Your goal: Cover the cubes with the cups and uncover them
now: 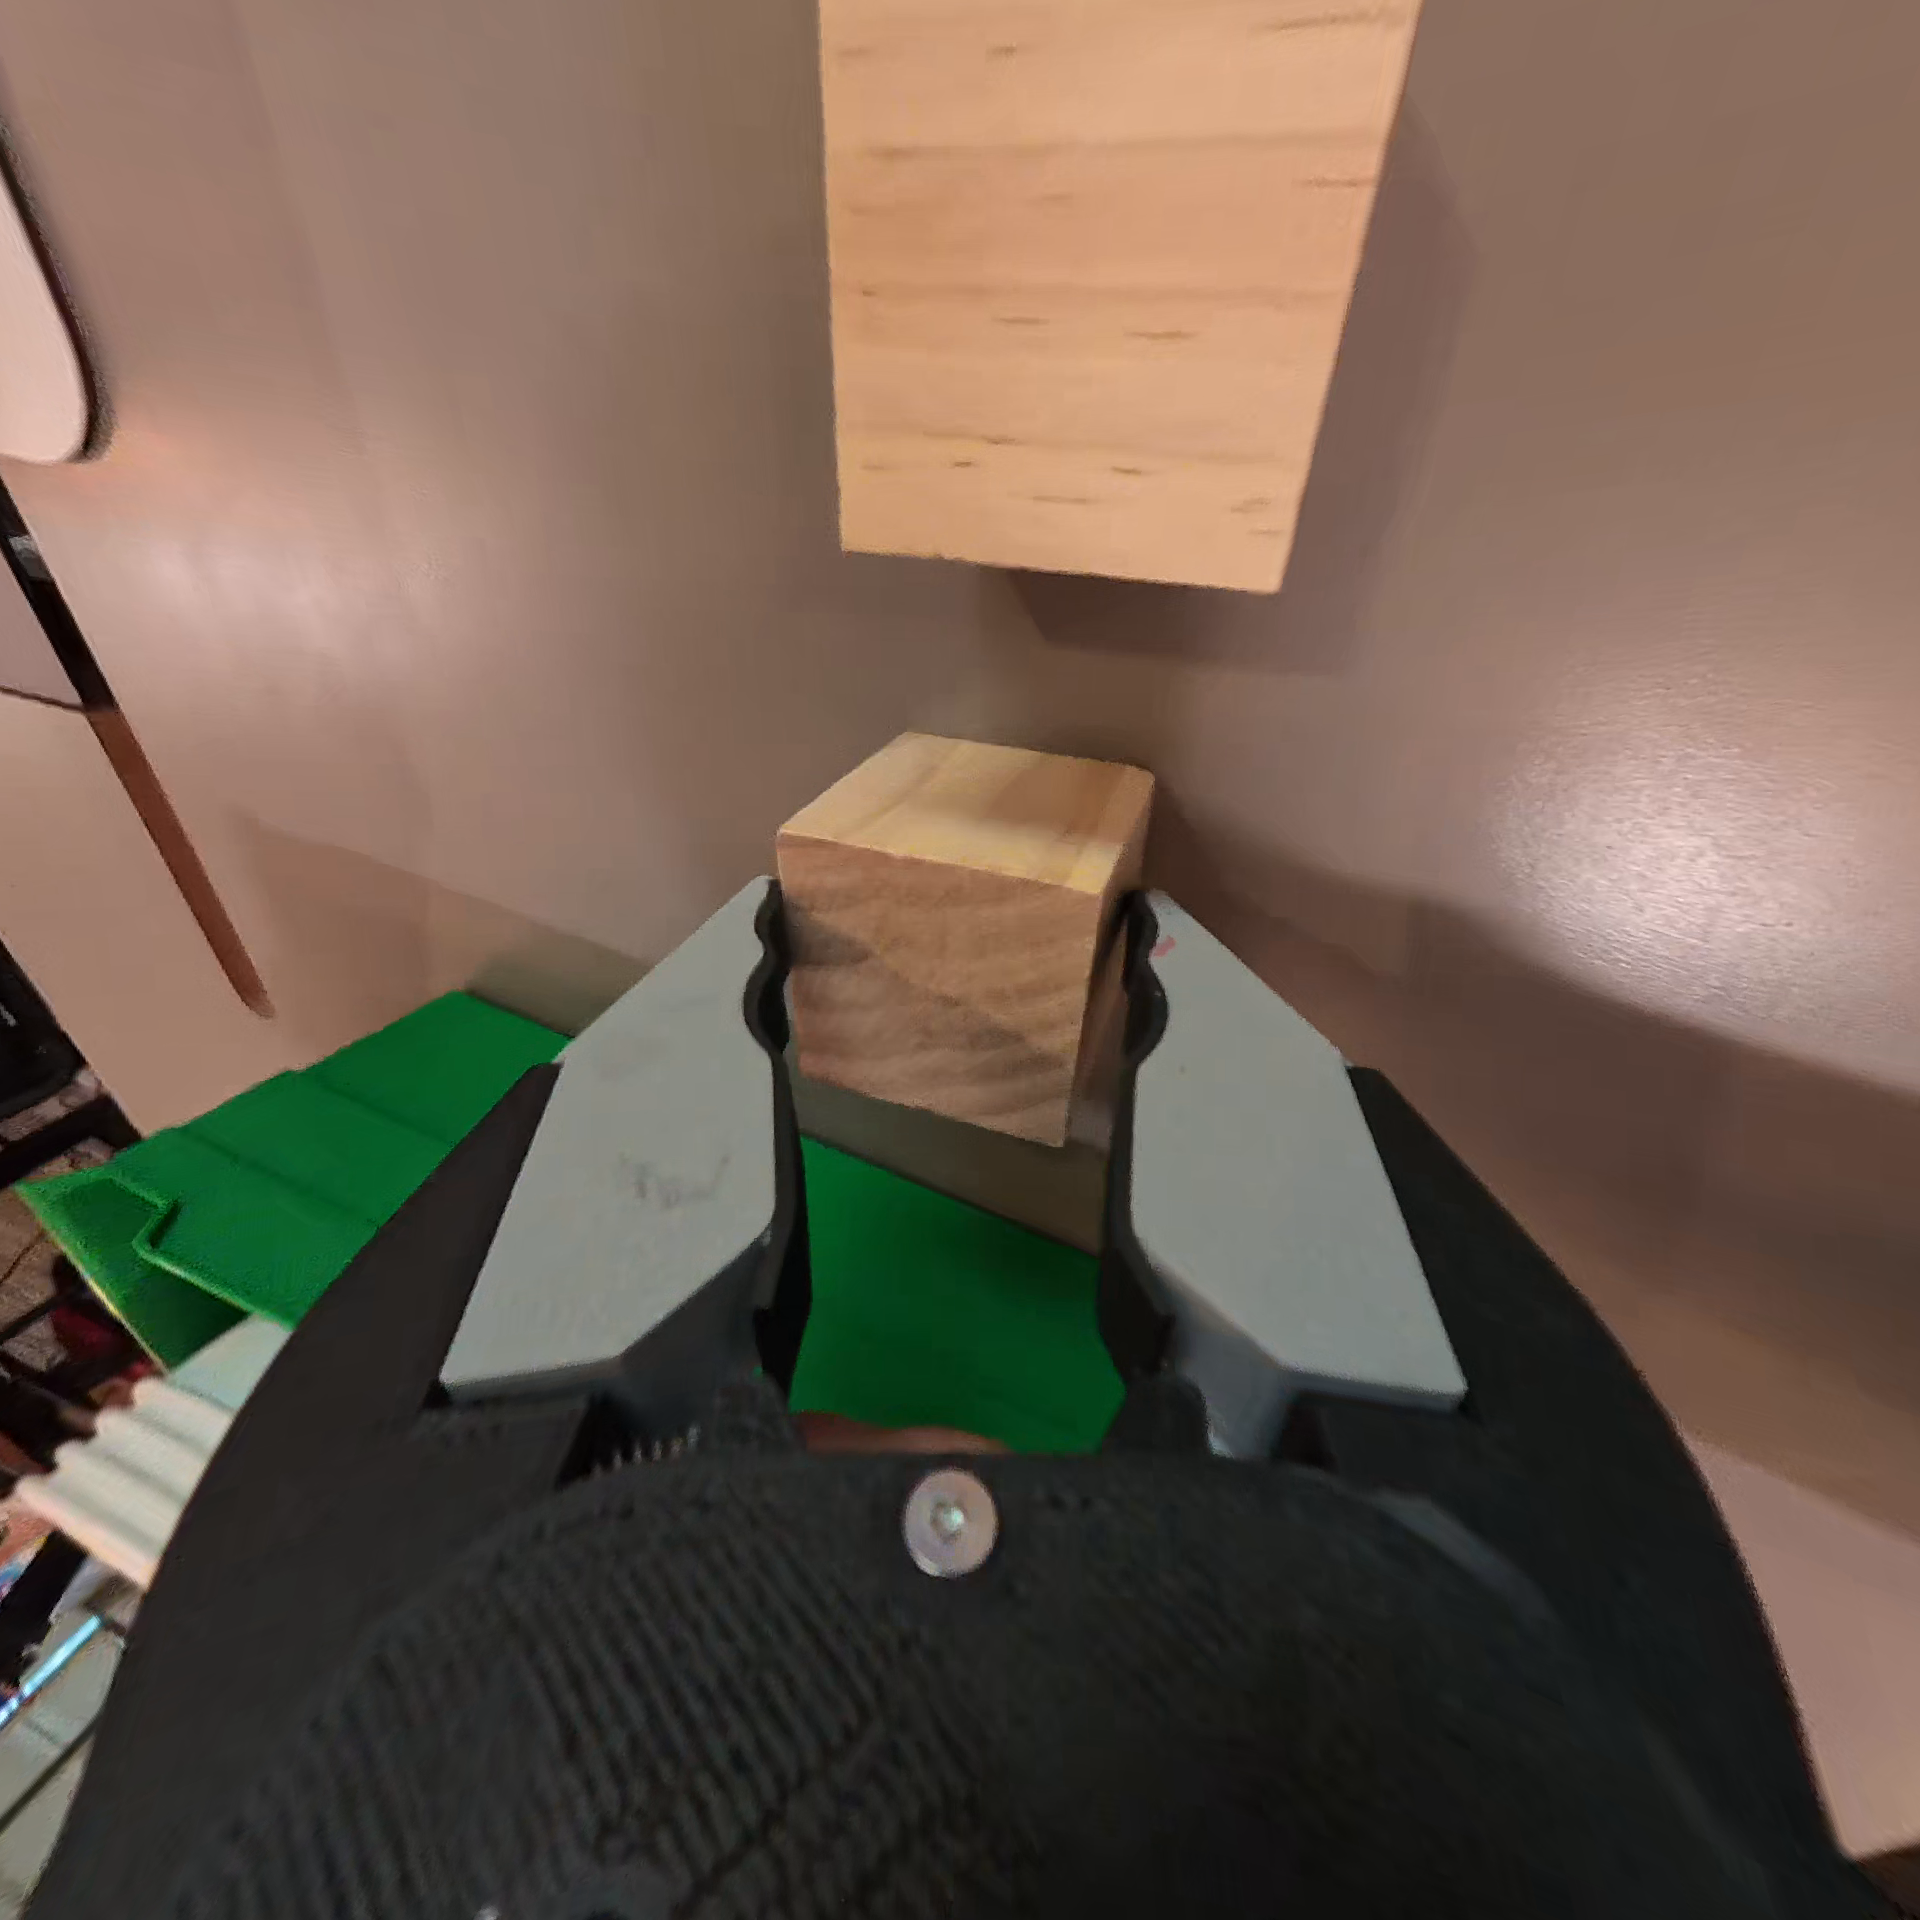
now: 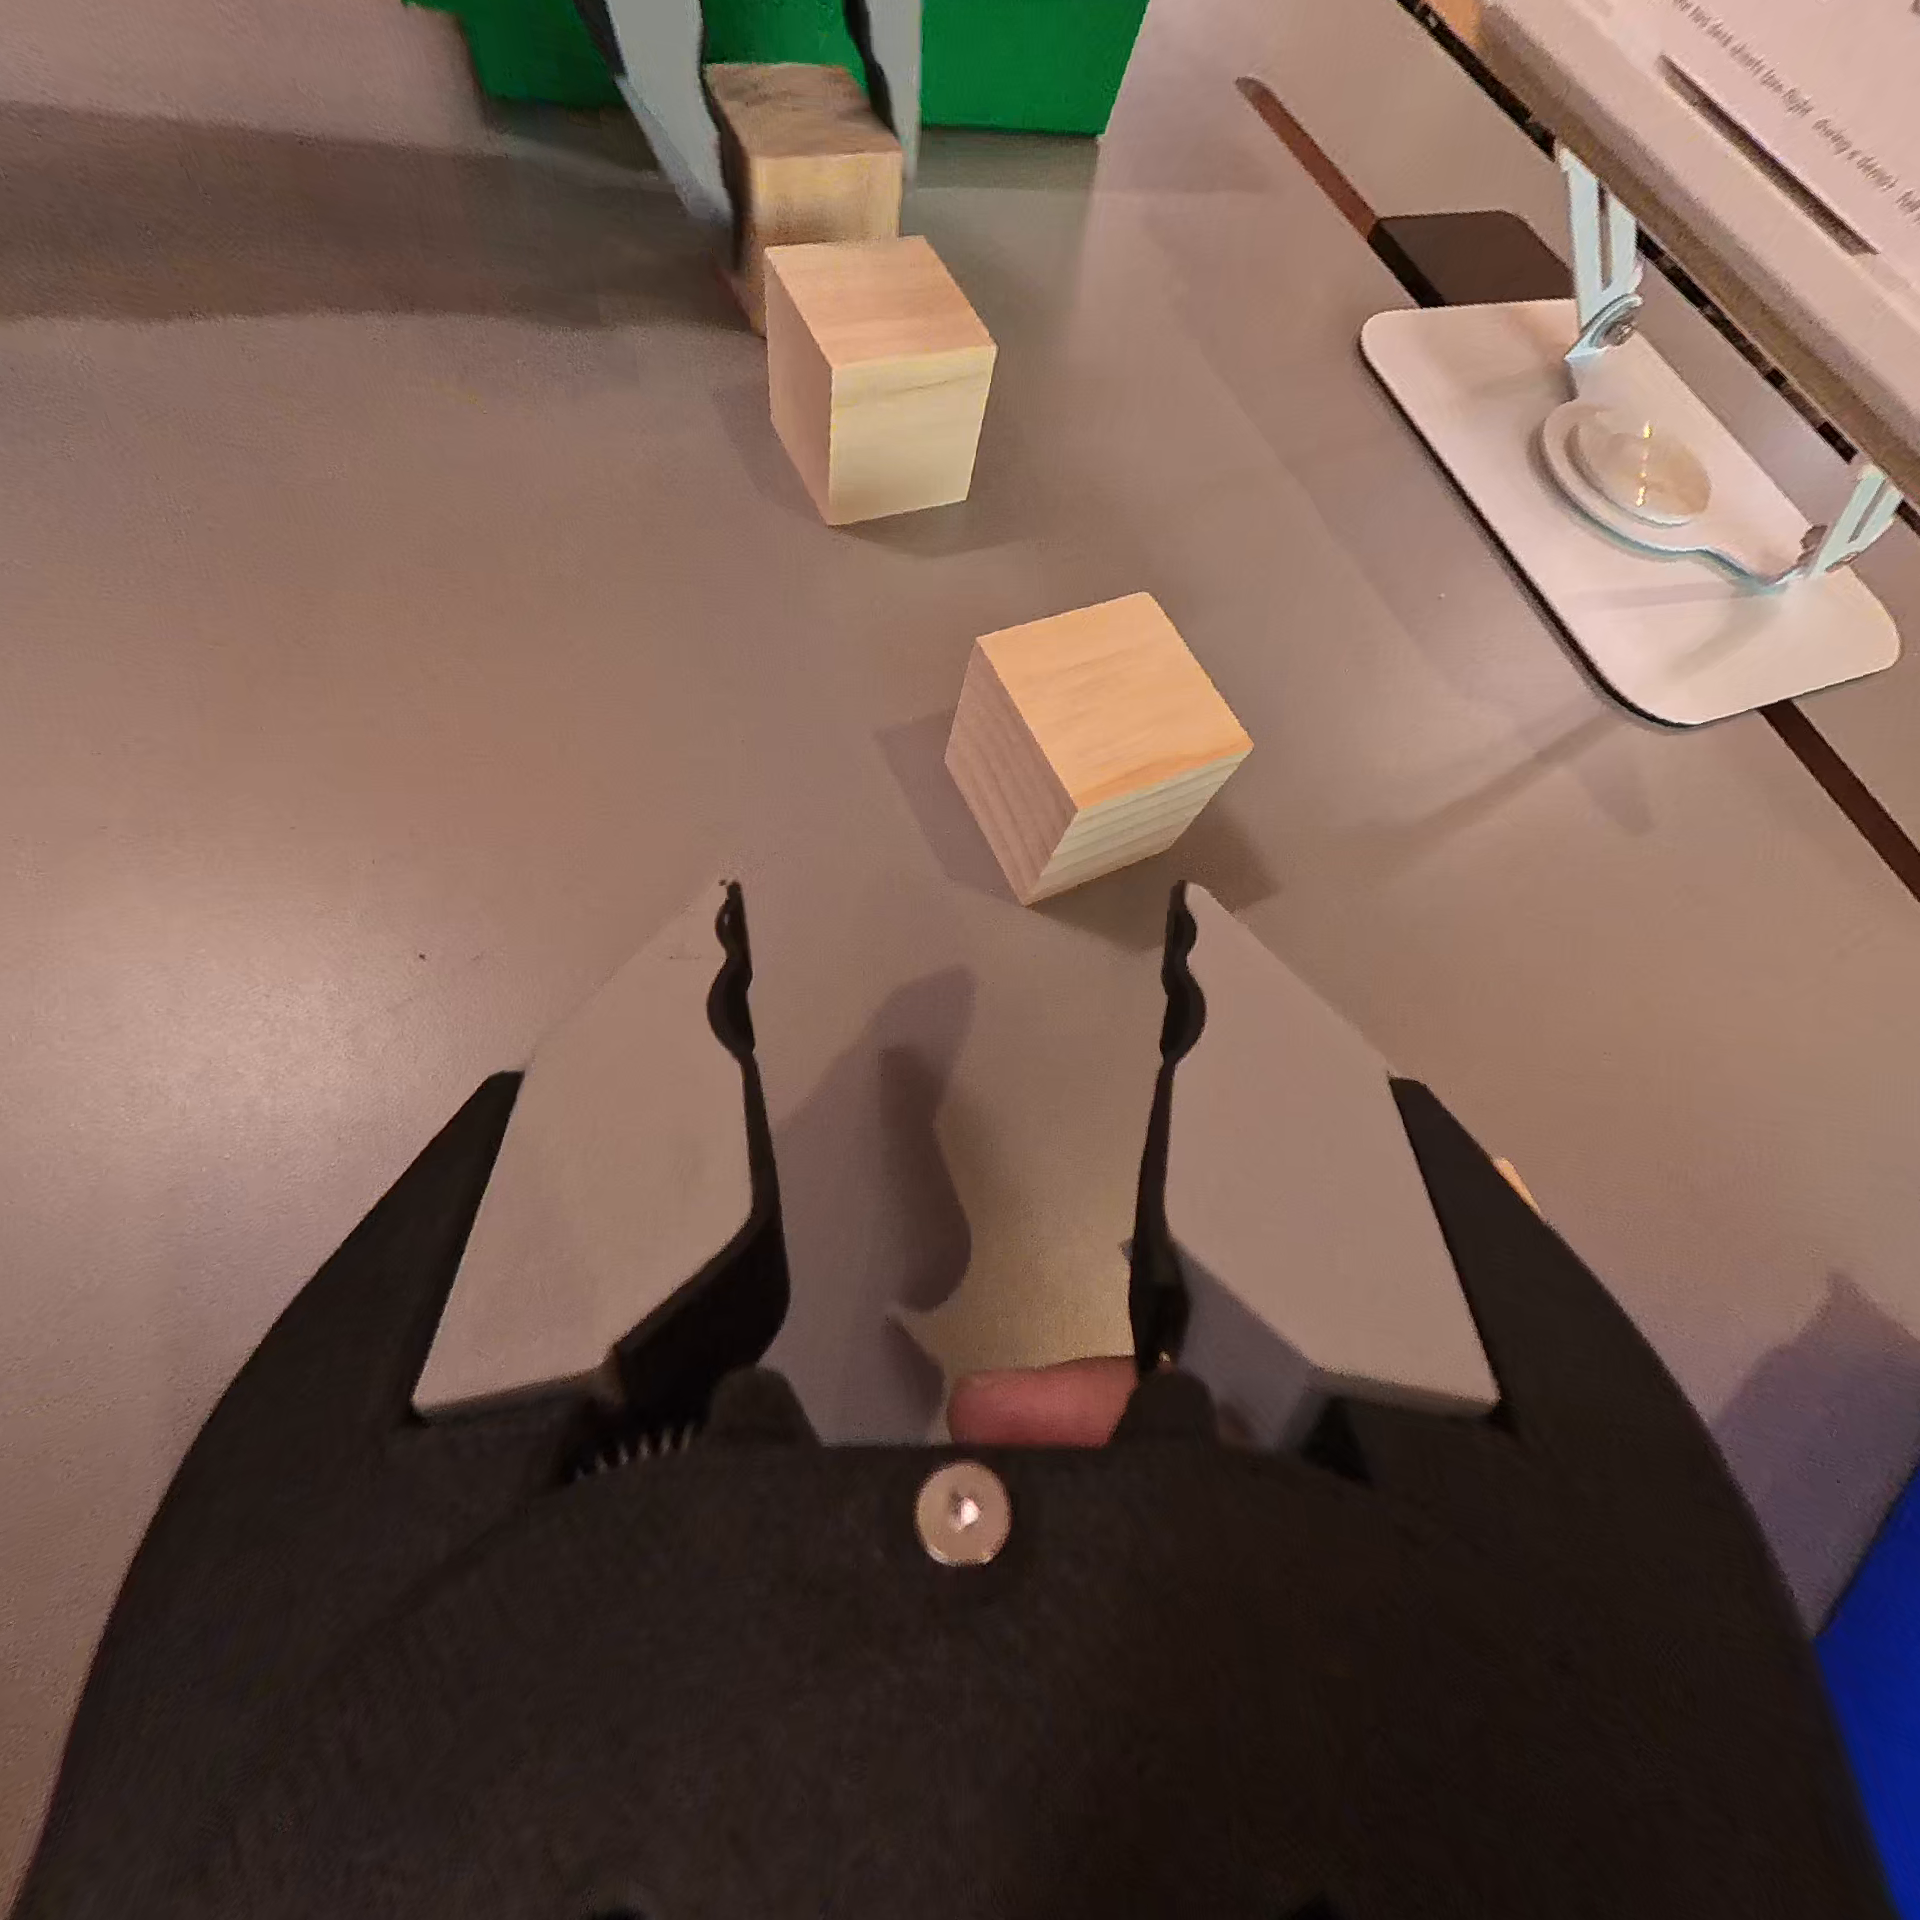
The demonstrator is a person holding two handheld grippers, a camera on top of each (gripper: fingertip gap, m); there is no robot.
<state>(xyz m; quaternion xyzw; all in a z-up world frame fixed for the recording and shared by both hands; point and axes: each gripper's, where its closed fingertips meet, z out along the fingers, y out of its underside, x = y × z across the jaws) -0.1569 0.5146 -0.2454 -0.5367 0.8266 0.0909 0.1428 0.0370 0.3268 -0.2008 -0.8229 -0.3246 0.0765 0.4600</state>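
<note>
Left wrist view is showing the left gripper (image 1: 951,914) pinching a pale wooden held cube (image 1: 945,987), its black pads pressing on the two opposite side faces. The held cube is sitting nearly square to the camera, one shaded face turned back toward the gripper and its lighter top face showing. Having equal sides, it is offering no long axis. It is hanging just over the grey table (image 1: 1558,831), in front of a green box (image 1: 312,1143).

Right wrist view is showing the right gripper (image 2: 954,894) hovering with its jaws spread wide and only bare table between them. Just beyond its tips a near cube (image 2: 1101,743) is resting corner-on, straight grain lines running across its lower right face. Farther on, a middle cube (image 2: 883,379) is standing just beside the held one. At upper right a tilted white panel (image 2: 1766,135) is carrying a line of small print.
</note>
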